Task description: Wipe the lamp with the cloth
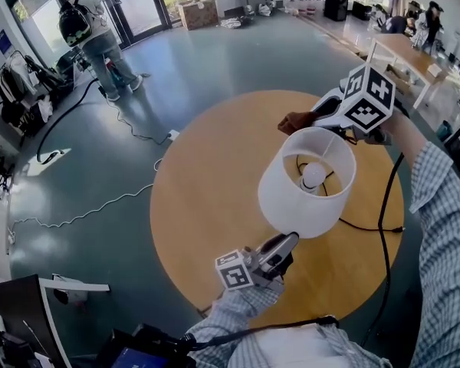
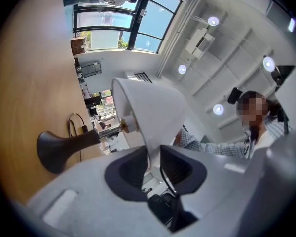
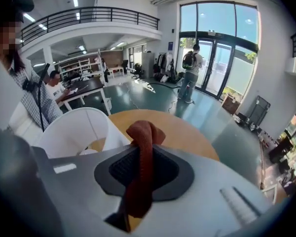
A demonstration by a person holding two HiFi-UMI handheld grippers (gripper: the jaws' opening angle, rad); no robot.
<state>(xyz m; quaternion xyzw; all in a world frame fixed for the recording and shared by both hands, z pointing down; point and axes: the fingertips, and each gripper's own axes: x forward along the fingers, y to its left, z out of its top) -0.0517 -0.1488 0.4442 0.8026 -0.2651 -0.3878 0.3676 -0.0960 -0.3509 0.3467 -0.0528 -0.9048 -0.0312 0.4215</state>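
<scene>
Left gripper [image 1: 290, 240], nearest lens: jaws clamped on near rim of white lampshade [image 1: 307, 194], thin wall pinched between pads. Right gripper [image 1: 313, 119]: jaws clenched on rust-brown cloth [image 1: 294, 121], fold bunched beyond tips, tail hanging behind pads. Cloth just beside shade's far rim; contact not discernible. Bulb [image 1: 313, 176] visible inside shade. Dark flared base [image 2: 54, 149] of lamp on round wooden table [image 1: 207, 198]. Black cord [image 1: 368, 227] on tabletop, right of shade. Beyond table: person with backpack [image 1: 92, 33] near glass doors.
</scene>
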